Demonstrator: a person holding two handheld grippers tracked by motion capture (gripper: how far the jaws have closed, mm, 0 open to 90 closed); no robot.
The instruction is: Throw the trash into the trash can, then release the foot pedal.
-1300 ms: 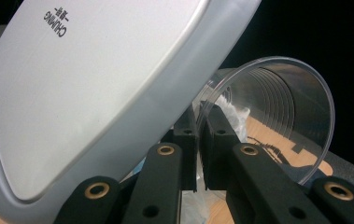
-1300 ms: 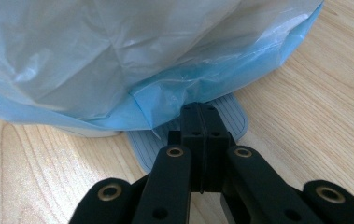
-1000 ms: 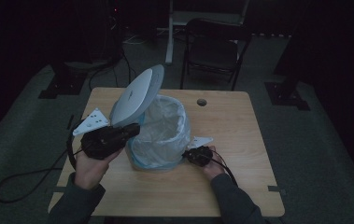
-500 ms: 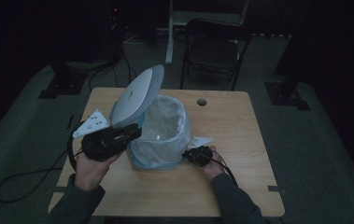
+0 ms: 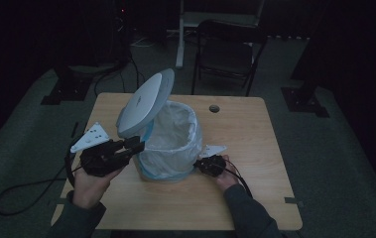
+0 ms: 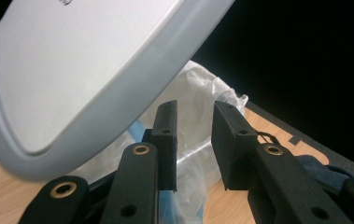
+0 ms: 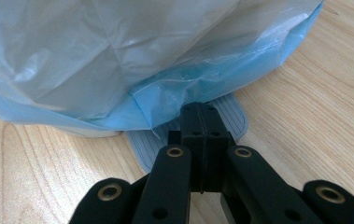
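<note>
With the pedal bin point(image 5: 168, 148) lined and its lid point(image 5: 143, 101) raised, the right gripper's point(image 7: 201, 116) shut fingers press the pedal point(image 7: 233, 116) while the left gripper's point(image 6: 194, 140) fingers, just opening, stand spread and empty beneath the lid.

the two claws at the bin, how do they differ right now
The left claw stands with a gap between its jaws, which have just been opening, and nothing is between them; the right claw is shut. The left one sits high, beside the raised grey lid; the right one presses low on the pale blue pedal of the plastic-lined bin. Both are black and hand-held.
</note>
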